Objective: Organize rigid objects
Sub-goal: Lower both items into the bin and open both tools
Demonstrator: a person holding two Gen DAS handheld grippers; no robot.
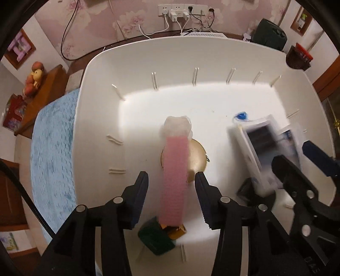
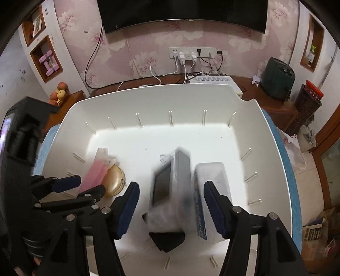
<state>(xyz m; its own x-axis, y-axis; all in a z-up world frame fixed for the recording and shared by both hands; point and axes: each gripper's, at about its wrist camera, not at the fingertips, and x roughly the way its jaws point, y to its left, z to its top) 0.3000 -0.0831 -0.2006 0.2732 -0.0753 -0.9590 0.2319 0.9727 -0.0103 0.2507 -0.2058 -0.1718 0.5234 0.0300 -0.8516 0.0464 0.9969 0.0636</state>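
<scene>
Left wrist view: the left claw (image 1: pixel 171 198) hangs part open over the white bin (image 1: pixel 102 85), its pads clear of the pink tube (image 1: pixel 174 180) between them. The tube lies across a gold compact (image 1: pixel 196 155); only here do a green box (image 1: pixel 156 242) at the tube's base and a blue clip (image 1: pixel 241 116) show.

Right wrist view: the right claw (image 2: pixel 171 209) stands part open, apart from the blurred clear-wrapped device (image 2: pixel 167 191) and white carton (image 2: pixel 212 182) between its pads. The carton's blue lettering is unreadable. A wall screen (image 2: pixel 182 12) shows only here.
</scene>
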